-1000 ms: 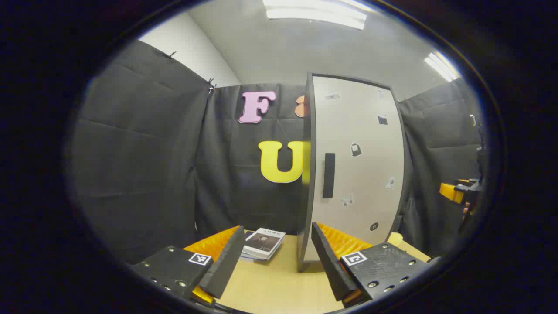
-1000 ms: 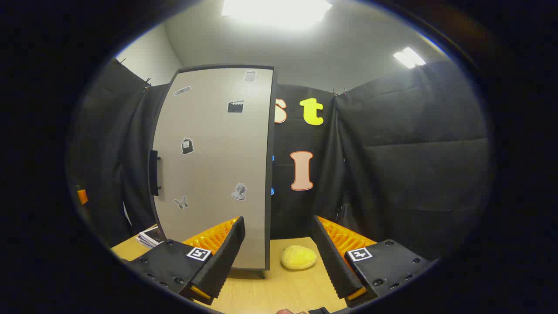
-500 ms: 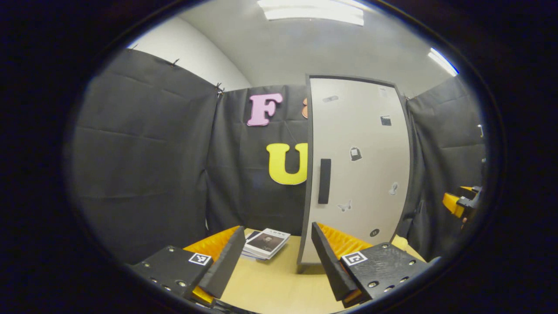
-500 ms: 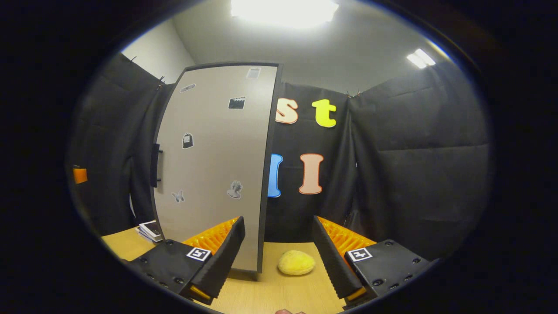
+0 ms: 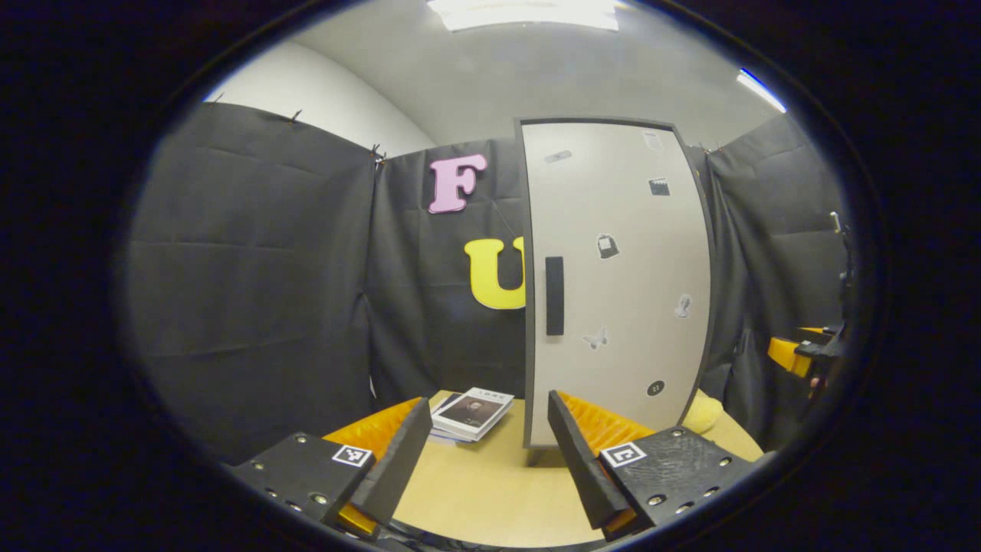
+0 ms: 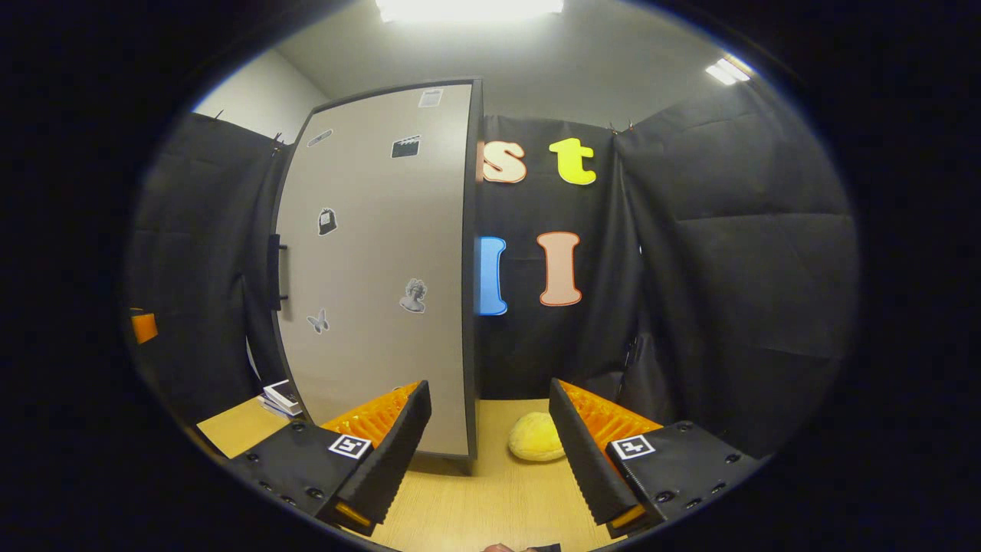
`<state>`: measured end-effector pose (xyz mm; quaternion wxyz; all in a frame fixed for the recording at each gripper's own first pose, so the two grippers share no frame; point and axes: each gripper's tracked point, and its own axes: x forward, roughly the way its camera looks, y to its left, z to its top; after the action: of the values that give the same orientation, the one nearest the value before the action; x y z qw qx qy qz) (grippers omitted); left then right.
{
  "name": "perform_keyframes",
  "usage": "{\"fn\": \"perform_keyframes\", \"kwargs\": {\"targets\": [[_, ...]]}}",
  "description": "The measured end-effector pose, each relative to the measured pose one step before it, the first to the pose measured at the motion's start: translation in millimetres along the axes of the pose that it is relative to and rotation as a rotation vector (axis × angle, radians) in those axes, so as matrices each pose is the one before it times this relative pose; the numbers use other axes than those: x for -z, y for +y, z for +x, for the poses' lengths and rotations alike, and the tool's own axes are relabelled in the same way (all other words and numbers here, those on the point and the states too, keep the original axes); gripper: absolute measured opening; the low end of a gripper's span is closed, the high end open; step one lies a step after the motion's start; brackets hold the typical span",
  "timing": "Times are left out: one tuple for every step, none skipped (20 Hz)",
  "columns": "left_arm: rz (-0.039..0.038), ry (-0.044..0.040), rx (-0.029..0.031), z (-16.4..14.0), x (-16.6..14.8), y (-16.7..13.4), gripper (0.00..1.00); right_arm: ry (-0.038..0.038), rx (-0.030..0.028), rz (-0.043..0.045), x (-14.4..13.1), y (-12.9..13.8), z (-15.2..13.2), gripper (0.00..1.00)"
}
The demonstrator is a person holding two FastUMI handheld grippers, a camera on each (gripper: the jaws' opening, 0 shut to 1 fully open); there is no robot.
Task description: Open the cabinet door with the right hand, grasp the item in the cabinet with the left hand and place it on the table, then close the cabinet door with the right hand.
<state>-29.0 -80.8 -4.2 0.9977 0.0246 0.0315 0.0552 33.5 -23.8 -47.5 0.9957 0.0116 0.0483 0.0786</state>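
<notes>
We see the wooden table (image 5: 490,491) spread across the near part of the booth, and on it stands the tall grey cabinet (image 5: 621,192), its door (image 6: 375,253) shut flush, with a dark vertical handle (image 5: 554,295) near the door's left edge and several small stickers (image 5: 607,246) scattered over the panel. In the right gripper view the same cabinet rises at the left, handle (image 6: 273,272) on its far left side. Next in size is a small stack of books (image 5: 470,412), lying flat on the table just left of the cabinet's base; in the right gripper view a corner of it (image 6: 280,397) peeks out beside the cabinet. On the table to the right of the cabinet lies a yellow rounded item (image 6: 536,437) (soft-looking, perhaps a sponge, though we cannot tell), close to the cabinet's right side but apart from it; in the left gripper view its edge (image 5: 701,414) shows past the cabinet's right corner. The left gripper (image 5: 487,448) hangs over the near table with its fingers spread wide, nothing between them. The right gripper (image 6: 490,441) likewise stands wide apart and empty above the table, the yellow item lying beyond its fingertips; in the left gripper view it (image 5: 805,354) appears at the far right.
</notes>
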Motion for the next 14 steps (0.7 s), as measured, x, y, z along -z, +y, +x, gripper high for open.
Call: {"fn": "perform_keyframes", "kwargs": {"targets": [[-0.01692, -0.00011, 0.008, 3.88, 2.27, 4.63, 0.89, -0.00252, 0.00724, -0.0049, -4.51, 2.96, 1.17, 0.98], [-0.01187, -0.00127, 0.00493, 4.37, 2.0, 5.41, 0.92, -0.00191, 0.00737, -0.00536, -3.84, 4.26, 0.67, 0.98], [-0.01266, -0.00349, 0.00721, 5.6, 1.77, 8.21, 0.92, 0.00001, 0.00473, -0.00375, -4.5, 6.95, 1.38, 0.98], [-0.00874, -0.0025, 0.00379, 3.88, 2.31, 7.77, 0.89, -0.00399, 0.00579, -0.00337, -5.8, 7.7, 0.93, 0.98], [-0.00453, -0.0019, 0.00122, 6.76, 2.68, 10.57, 0.89, -0.00634, 0.00652, -0.00089, -5.99, 8.03, 0.35, 0.98], [0.00046, -0.00218, 0.00141, 3.45, 3.65, 9.82, 0.89, -0.00737, 0.00362, 0.00268, -5.75, 10.31, 0.18, 0.98], [0.00291, 0.00705, 0.00047, 4.75, 3.71, 10.36, 0.89, -0.00238, -0.00181, 0.00565, -6.1, 12.71, 1.39, 0.96], [0.00319, 0.00683, 0.00392, 3.51, 3.85, 9.49, 0.89, 0.00257, -0.00362, 0.00587, -5.03, 14.58, 2.82, 0.97], [0.0044, -0.0012, 0.00912, 2.7, 0.41, 9.34, 0.89, 0.00443, -0.00894, 0.00514, -5.2, 15.35, 1.41, 0.98], [0.00545, -0.00284, 0.00537, 2.43, 1.29, 8.68, 0.93, 0.00243, -0.014, 0.00538, -4.93, 17.0, 2.86, 0.97], [0.005, -0.00178, 0.00269, 2.35, 0.81, 10.53, 0.89, -0.00267, -0.01653, 0.00439, -6.71, 17.46, 3.8, 0.98], [0.00153, -0.00065, -0.00456, 2.0, 2.51, 11.07, 0.89, -0.00486, -0.01742, 0.00291, -5.73, 17.18, 4.28, 0.98], [-0.00348, -0.00505, -0.02019, 2.21, -0.66, 15.27, 0.89, -0.00947, -0.01783, -0.00043, -6.66, 15.87, 5.73, 0.97], [-0.01387, -0.01176, -0.022, 3.95, -1.86, 13.74, 0.89, -0.00903, -0.01295, -0.00194, -4.06, 13.33, 4.77, 0.97]]}}
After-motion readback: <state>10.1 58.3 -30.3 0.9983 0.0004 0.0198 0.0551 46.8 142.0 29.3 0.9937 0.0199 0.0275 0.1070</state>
